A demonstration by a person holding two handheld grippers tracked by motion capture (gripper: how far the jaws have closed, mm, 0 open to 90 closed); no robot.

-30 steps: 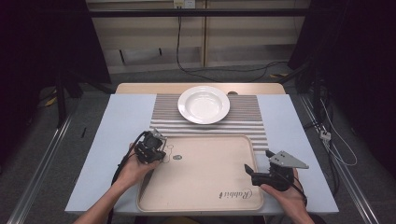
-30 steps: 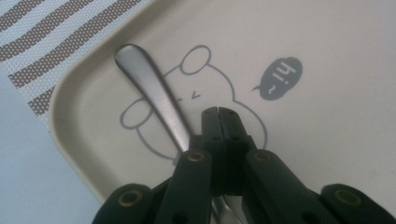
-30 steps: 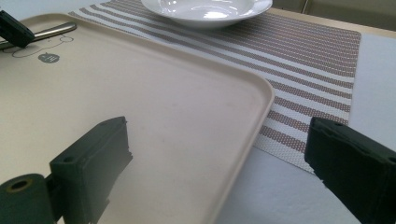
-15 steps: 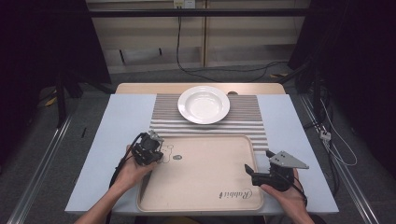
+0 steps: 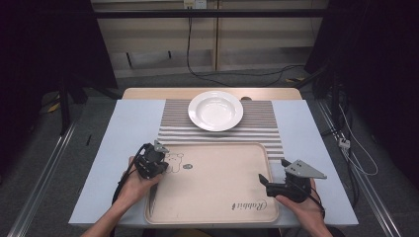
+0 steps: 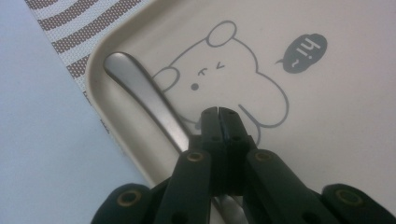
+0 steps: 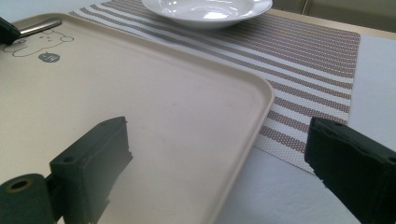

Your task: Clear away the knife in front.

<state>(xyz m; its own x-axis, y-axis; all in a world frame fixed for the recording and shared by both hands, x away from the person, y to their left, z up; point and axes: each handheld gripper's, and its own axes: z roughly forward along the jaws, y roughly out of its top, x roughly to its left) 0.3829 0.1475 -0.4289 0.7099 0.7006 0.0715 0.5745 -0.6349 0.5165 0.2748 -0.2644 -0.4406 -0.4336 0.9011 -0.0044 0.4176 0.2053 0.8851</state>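
Observation:
A beige tray (image 5: 212, 197) printed with a bear lies at the table's near middle. A metal spoon (image 6: 140, 91) rests along its left rim, handle end by the bear; the handle tip is also in the right gripper view (image 7: 39, 25). My left gripper (image 5: 152, 160) hovers over the tray's far left corner, and in its own view the left gripper (image 6: 218, 111) has its jaws shut together, nothing between them, the spoon handle passing just under and left of them. My right gripper (image 5: 269, 181) is open at the tray's right edge (image 7: 252, 116), which lies between its jaws untouched.
A white deep plate (image 5: 216, 109) sits on a brown-and-white striped mat (image 5: 173, 123) beyond the tray. A pale blue cover (image 5: 126, 128) spreads over the table on both sides. Cables trail across the floor behind the table.
The left gripper has shifted slightly left and toward the person over the tray's corner. The right gripper, the tray and the plate have stayed put.

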